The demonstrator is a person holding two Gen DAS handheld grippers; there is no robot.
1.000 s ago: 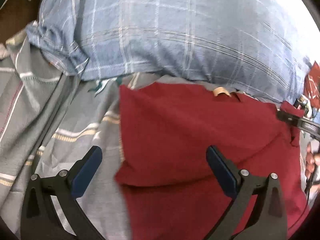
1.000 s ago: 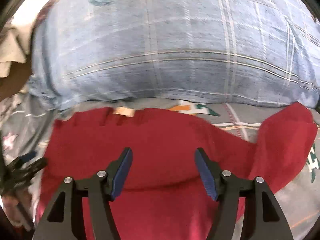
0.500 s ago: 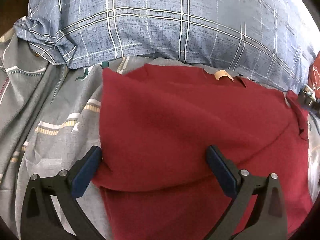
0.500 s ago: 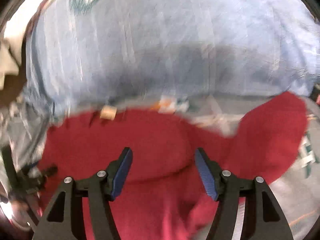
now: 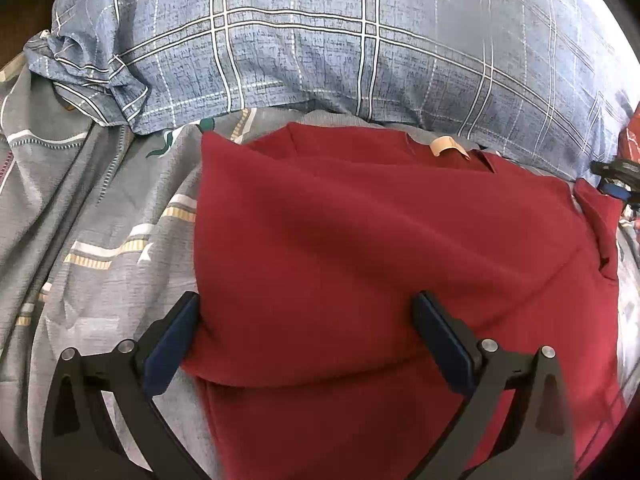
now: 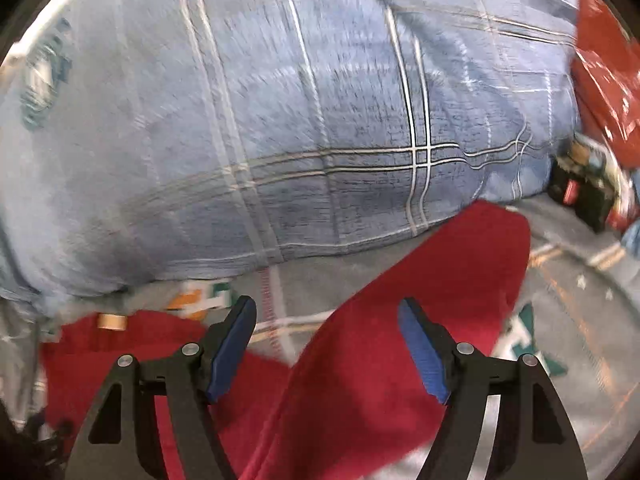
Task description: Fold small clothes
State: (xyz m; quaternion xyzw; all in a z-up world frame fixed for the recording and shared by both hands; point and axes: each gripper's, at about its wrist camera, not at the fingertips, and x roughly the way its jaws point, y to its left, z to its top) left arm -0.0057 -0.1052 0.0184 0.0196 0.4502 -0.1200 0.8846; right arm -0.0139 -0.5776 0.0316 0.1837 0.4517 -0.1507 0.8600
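Across the left wrist view, the red garment [image 5: 380, 248] lies on the grey patterned bedsheet [image 5: 100, 208], its neck label [image 5: 446, 145] toward the blue plaid pillow [image 5: 320, 40]. The left gripper [image 5: 306, 334] has its fingers spread wide and empty, one blue pad touching the garment's folded left edge. The fold looks best kept by pressing that edge flat before letting go.

Over in the right wrist view, the right gripper [image 6: 328, 344] hangs with fingers spread, holding nothing, above the loose red sleeve [image 6: 440, 280] lying on the sheet. Folding the sleeve inward seems next; a grip near its hem should work. Motion blur smears this view, and the garment's lower hem is cut off.
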